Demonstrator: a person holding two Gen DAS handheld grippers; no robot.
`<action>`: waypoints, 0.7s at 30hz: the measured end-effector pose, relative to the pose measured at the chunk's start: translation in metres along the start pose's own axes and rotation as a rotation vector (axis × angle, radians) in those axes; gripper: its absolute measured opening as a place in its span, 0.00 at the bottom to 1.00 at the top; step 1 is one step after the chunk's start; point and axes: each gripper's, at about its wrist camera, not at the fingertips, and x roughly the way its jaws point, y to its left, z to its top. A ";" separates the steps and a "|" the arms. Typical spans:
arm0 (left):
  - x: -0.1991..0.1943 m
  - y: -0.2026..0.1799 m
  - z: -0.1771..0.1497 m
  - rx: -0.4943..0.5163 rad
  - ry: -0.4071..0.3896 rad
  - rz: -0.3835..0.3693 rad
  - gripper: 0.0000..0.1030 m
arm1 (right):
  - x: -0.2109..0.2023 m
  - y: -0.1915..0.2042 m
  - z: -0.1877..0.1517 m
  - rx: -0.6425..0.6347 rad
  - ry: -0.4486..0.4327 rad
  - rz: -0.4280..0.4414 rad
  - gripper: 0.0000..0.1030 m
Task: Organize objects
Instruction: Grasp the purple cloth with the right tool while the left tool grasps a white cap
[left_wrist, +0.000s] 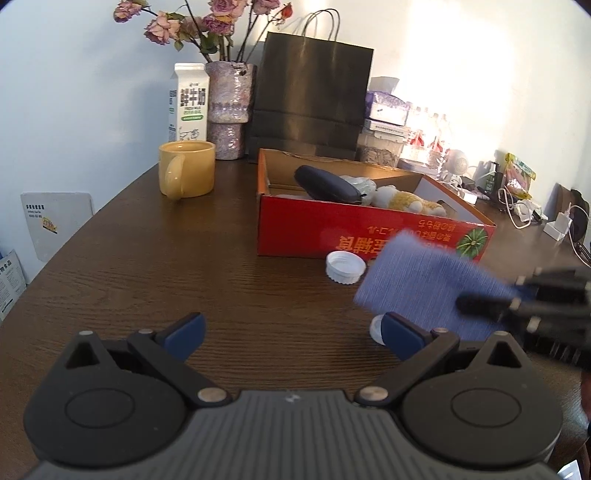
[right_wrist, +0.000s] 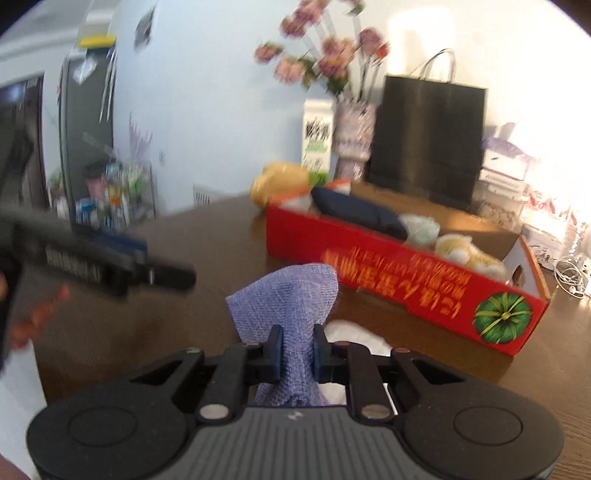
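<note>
My right gripper (right_wrist: 297, 347) is shut on a blue woven cloth (right_wrist: 288, 299) and holds it above the brown table, in front of the red cardboard box (right_wrist: 388, 280). In the left wrist view the cloth (left_wrist: 424, 280) hangs at the right, pinched by the right gripper (left_wrist: 476, 302). The red box (left_wrist: 332, 232) holds a dark pouch (left_wrist: 327, 183) and a yellow-white plush toy (left_wrist: 402, 201). My left gripper (left_wrist: 291, 332) is open and empty, low over the table. A white bottle cap (left_wrist: 345, 266) lies before the box.
A yellow mug (left_wrist: 186, 168), milk carton (left_wrist: 188, 101), flower vase (left_wrist: 229, 110) and black paper bag (left_wrist: 312, 99) stand at the back. Cables and small items (left_wrist: 517, 199) crowd the right side. A second white cap (left_wrist: 376, 328) lies by my left gripper's right finger.
</note>
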 end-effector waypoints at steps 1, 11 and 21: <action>0.001 -0.003 0.000 0.003 0.003 -0.004 1.00 | -0.004 -0.005 0.003 0.013 -0.015 -0.012 0.14; 0.025 -0.060 -0.001 0.101 0.053 -0.098 1.00 | -0.038 -0.073 0.000 0.134 -0.094 -0.132 0.14; 0.054 -0.078 -0.007 0.125 0.092 -0.034 0.79 | -0.038 -0.105 -0.020 0.188 -0.100 -0.120 0.14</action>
